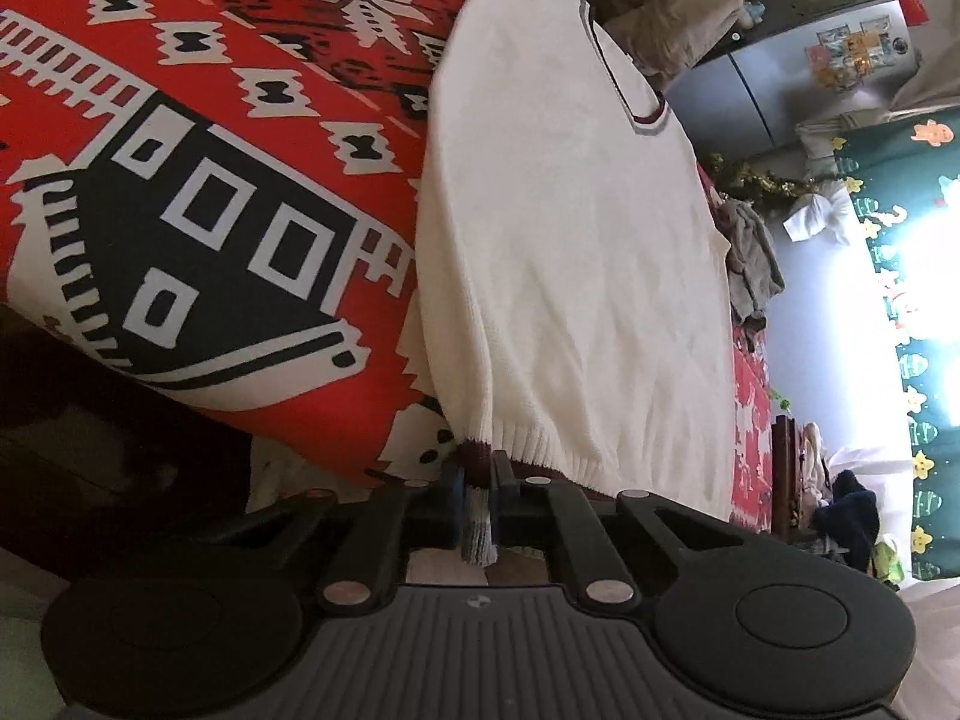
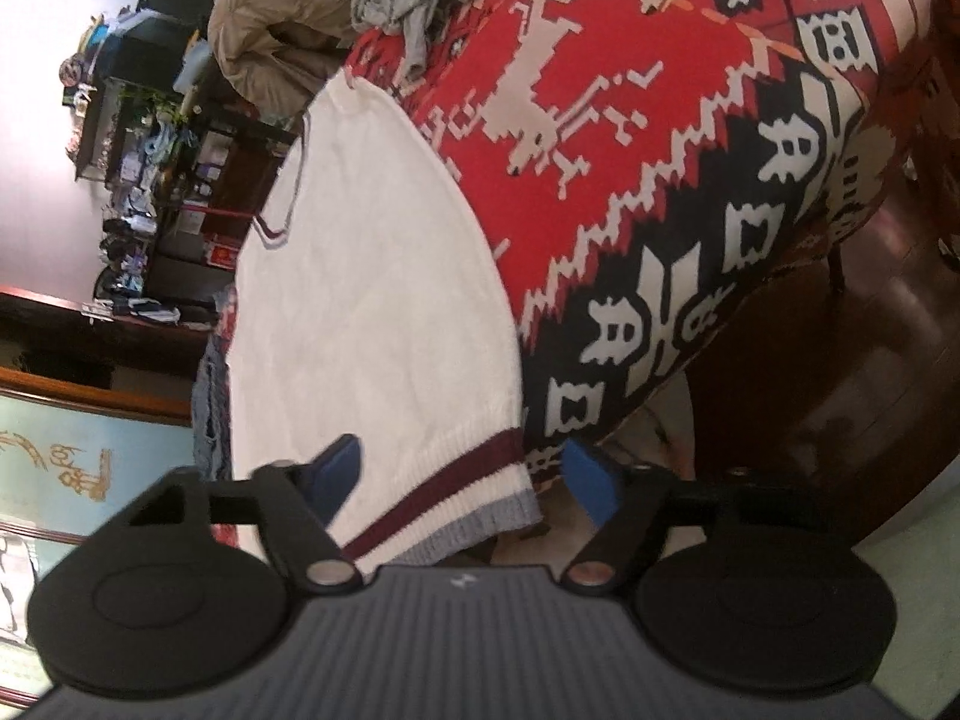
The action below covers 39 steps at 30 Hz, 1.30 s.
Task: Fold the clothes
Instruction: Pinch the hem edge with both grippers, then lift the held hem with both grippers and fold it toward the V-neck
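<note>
At lower centre, both grippers meet the white sweater (image 1: 570,228) hem.
Left gripper (image 1: 478,495) jaws clamped on it; right gripper (image 2: 465,480) jaws apart around it.

Ribbed knit sweater (image 1: 570,240); woven blanket (image 1: 180,180).

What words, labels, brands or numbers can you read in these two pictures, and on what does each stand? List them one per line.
None can be read.
Small emblem on the left gripper body: a mark, no letters.
Gold script on the framed picture: too blurred.
Papers on the refrigerator: too small.
</note>
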### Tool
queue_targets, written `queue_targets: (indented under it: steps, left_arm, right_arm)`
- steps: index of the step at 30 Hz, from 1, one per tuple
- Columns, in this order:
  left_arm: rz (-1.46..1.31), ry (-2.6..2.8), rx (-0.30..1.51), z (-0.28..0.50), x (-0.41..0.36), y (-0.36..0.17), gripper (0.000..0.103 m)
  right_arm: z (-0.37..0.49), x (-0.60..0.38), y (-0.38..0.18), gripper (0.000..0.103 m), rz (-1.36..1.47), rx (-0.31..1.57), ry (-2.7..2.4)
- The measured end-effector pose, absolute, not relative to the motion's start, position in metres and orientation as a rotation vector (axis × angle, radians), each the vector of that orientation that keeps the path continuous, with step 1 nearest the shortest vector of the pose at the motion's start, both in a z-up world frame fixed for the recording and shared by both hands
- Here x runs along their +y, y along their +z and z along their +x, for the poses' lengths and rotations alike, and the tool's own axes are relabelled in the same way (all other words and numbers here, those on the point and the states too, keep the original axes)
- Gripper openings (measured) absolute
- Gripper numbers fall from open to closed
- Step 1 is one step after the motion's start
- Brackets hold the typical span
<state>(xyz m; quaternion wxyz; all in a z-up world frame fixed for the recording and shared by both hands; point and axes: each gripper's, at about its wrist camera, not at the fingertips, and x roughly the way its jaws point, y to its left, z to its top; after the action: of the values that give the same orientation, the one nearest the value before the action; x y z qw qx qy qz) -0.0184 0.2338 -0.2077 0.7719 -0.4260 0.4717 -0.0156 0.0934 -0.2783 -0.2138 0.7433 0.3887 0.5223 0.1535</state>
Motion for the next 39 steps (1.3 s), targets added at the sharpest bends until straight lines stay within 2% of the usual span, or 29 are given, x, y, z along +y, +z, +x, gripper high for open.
queue_targets:
  steps: [3, 5, 6, 7, 11, 14, 15, 20, 22, 23, 24, 25, 29, 34, 39]
  left_arm:
    - [-0.931, -0.03, 1.016, -0.022, 0.235, -0.208, 0.007]
    - [-0.939, -0.027, 1.015, -0.024, 0.236, -0.207, 0.007]
    - [-0.939, -0.024, 1.014, -0.024, 0.237, -0.206, 0.007]
    - [-0.937, -0.021, 1.012, -0.024, 0.237, -0.205, 0.007]
    - [-0.947, -0.023, 1.003, -0.026, 0.24, -0.203, 0.007]
    - [-0.923, -0.028, 1.011, -0.022, 0.236, -0.204, 0.01]
    - [-0.92, -0.034, 1.014, -0.021, 0.235, -0.203, 0.013]
    - [-0.906, -0.043, 1.018, -0.014, 0.23, -0.201, 0.017]
    - [-0.914, -0.031, 1.024, -0.014, 0.231, -0.201, 0.016]
    - [-0.914, -0.013, 1.025, -0.014, 0.231, -0.201, 0.011]
    - [-0.912, 0.012, 1.025, -0.015, 0.232, -0.201, 0.006]
    - [-0.905, 0.036, 1.021, -0.016, 0.232, -0.199, 0.006]
    - [-0.834, 0.118, 0.995, -0.023, 0.234, -0.184, 0.006]
    - [-0.772, 0.152, 0.949, -0.042, 0.247, -0.149, 0.006]
    - [-0.793, 0.197, 0.947, -0.046, 0.252, -0.142, 0.006]
  right_arm:
    - [0.095, -0.275, -0.226, 0.042, 0.857, 1.182, 0.351]
    - [0.099, -0.27, -0.236, 0.039, 0.865, 1.209, 0.347]
    - [0.1, -0.268, -0.239, 0.026, 0.878, 1.218, 0.347]
    - [0.102, -0.267, -0.241, 0.02, 0.899, 1.218, 0.356]
    - [0.107, -0.262, -0.236, 0.017, 0.955, 1.176, 0.424]
    - [0.115, -0.259, -0.233, 0.024, 0.941, 1.16, 0.424]
    - [0.119, -0.257, -0.233, 0.03, 0.929, 1.161, 0.411]
    - [0.133, -0.248, -0.238, 0.032, 0.933, 1.156, 0.391]
    - [0.135, -0.242, -0.236, 0.029, 0.907, 1.154, 0.377]
    - [0.135, -0.24, -0.234, 0.024, 0.888, 1.155, 0.362]
    - [0.133, -0.238, -0.231, 0.014, 0.867, 1.157, 0.334]
    - [0.133, -0.236, -0.228, 0.008, 0.855, 1.159, 0.299]
    - [0.133, -0.232, -0.22, 0.006, 0.876, 1.135, 0.204]
    - [0.129, -0.239, -0.18, 0.006, 0.82, 1.001, 0.18]
    - [0.136, -0.242, -0.186, 0.006, 0.819, 1.055, 0.138]
